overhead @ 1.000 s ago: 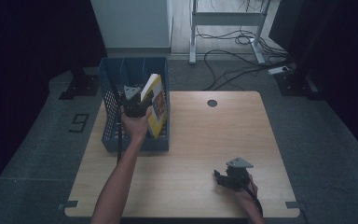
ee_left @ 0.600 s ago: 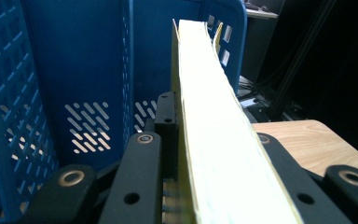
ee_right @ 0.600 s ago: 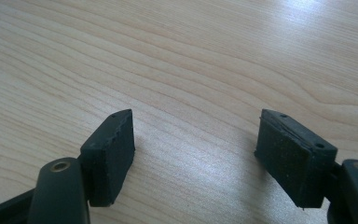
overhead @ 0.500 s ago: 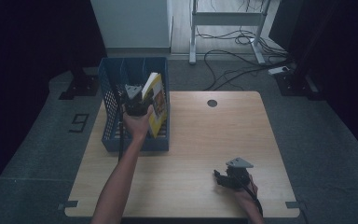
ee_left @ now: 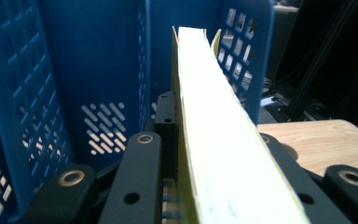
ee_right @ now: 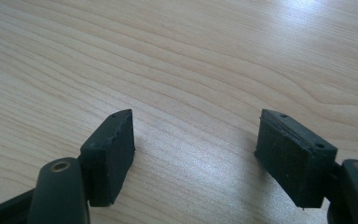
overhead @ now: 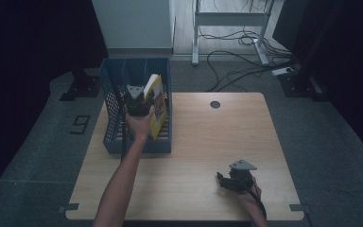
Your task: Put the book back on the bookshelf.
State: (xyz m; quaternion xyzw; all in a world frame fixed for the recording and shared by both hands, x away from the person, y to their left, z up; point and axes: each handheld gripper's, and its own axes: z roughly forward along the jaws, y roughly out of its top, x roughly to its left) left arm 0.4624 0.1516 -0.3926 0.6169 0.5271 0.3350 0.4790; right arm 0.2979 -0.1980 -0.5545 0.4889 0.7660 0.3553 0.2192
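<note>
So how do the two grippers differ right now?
The left gripper is shut on the yellow book, while the right gripper is open with nothing between its fingers. The left is raised at the blue file rack; the right sits low over the bare wooden table. Both are black and hand-held.

Left tongs (overhead: pixel 139 101) with yellow book (overhead: pixel 155 105) shifted slightly farther into blue file rack (overhead: pixel 118 142).
</note>
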